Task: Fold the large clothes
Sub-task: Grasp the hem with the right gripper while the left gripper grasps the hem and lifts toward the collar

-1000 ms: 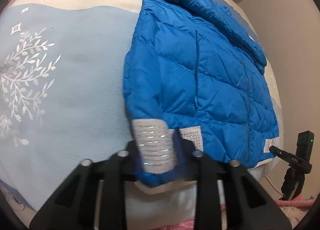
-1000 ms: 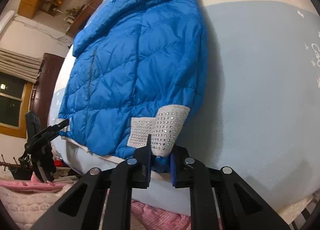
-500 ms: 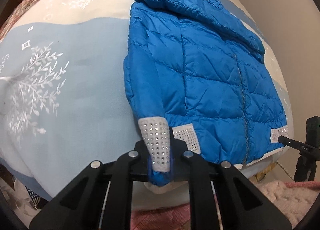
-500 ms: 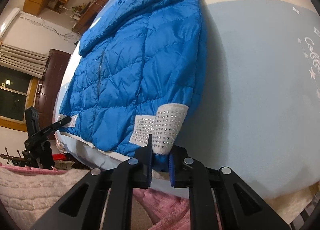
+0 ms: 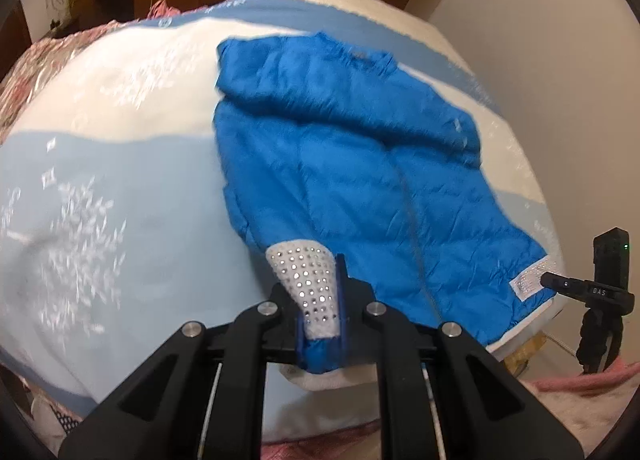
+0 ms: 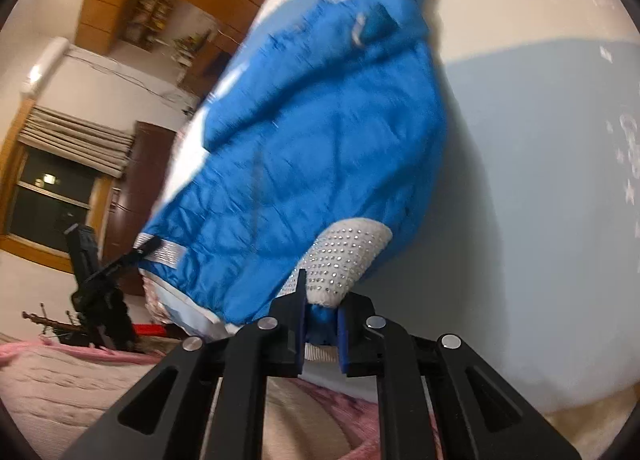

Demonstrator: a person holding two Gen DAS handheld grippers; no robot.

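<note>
Fingers of both our grippers now clamp the white studded cuffs, lifting the puffy blue quilted jacket off the bed beyond them, so the fold is starting.

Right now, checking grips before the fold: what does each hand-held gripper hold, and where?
Both hold the blue jacket by its studded white cuffs: left hand-held gripper, right hand-held gripper.

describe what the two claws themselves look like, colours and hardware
Both match: the left claw and right claw have matte black angular linkage arms with triangular cut-outs, round silver pivot bolts and thin bright guide rods, ending in flat blue fingers. No cables, markings or sleeves show.
</note>
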